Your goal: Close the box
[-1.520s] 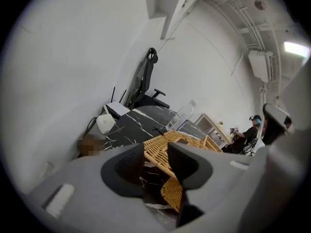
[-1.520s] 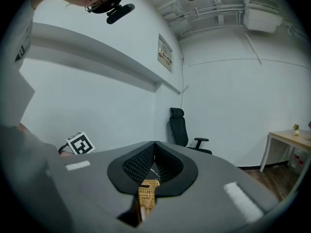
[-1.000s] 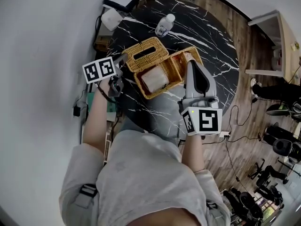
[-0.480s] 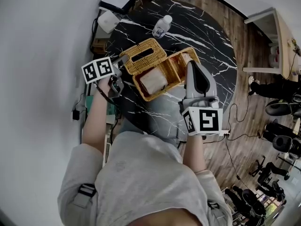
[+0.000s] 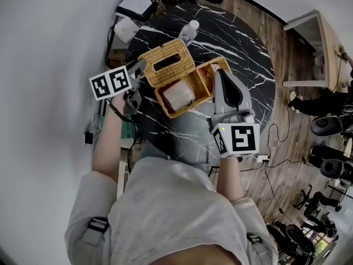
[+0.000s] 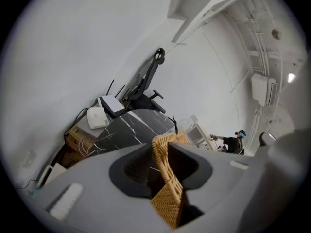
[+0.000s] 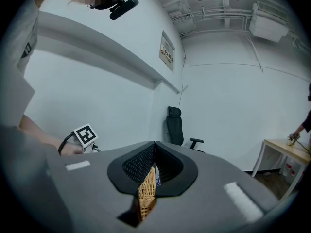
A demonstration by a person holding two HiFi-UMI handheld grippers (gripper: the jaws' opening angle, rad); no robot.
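The wicker box [image 5: 194, 87] sits open on the black marble counter [image 5: 242, 48], its lid [image 5: 165, 62] tipped up at the box's 10 o'clock. The left tool [image 5: 138, 68] is closing around the lid's edge from 9 o'clock. The right tool [image 5: 219, 74] is clamped narrow on the box's 3 o'clock wall

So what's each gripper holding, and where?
Right gripper clamps the wicker box by its end rim; left gripper has jaws closing around the edge of the lid, not gripping yet.
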